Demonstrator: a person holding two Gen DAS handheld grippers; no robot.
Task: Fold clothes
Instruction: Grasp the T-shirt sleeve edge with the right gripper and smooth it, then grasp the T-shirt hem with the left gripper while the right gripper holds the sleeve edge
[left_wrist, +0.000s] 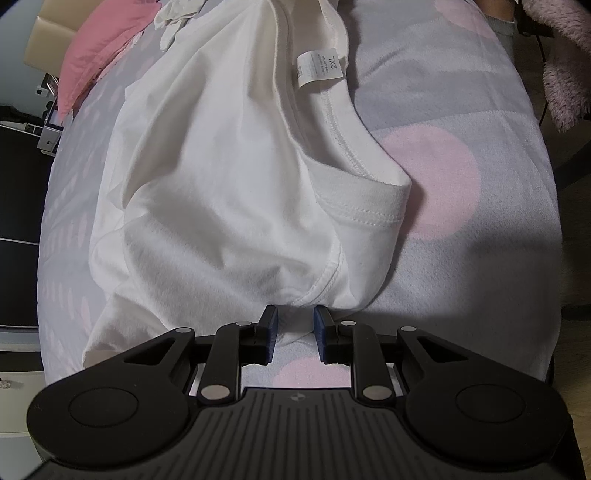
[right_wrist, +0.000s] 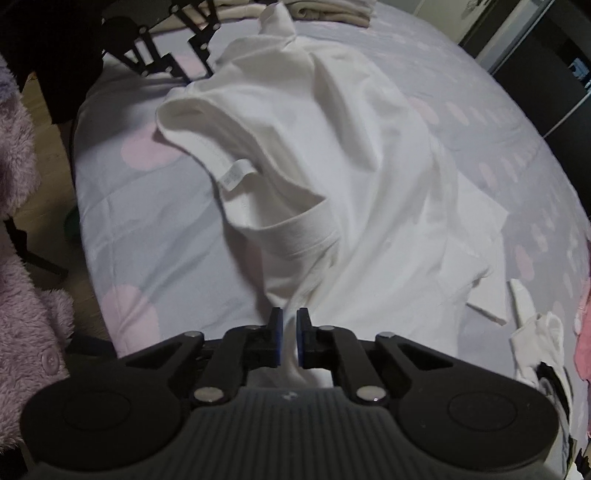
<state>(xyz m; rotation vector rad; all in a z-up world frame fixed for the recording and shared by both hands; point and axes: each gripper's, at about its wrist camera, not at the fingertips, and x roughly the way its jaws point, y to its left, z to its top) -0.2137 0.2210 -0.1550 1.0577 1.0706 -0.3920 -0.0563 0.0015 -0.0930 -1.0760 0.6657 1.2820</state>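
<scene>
A bed (left_wrist: 461, 258) in a grey cover with pink dots carries a white T-shirt (left_wrist: 221, 184) spread across its middle, neck label (left_wrist: 320, 67) facing up. The left gripper (left_wrist: 295, 338) grips bunched shirt fabric; the right gripper (right_wrist: 290, 341) pinches another fold.

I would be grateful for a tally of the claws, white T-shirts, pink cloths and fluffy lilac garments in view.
claws: 2 (left claw, right claw)
white T-shirt: 1
pink cloth: 1
fluffy lilac garment: 1
Total: 5
</scene>
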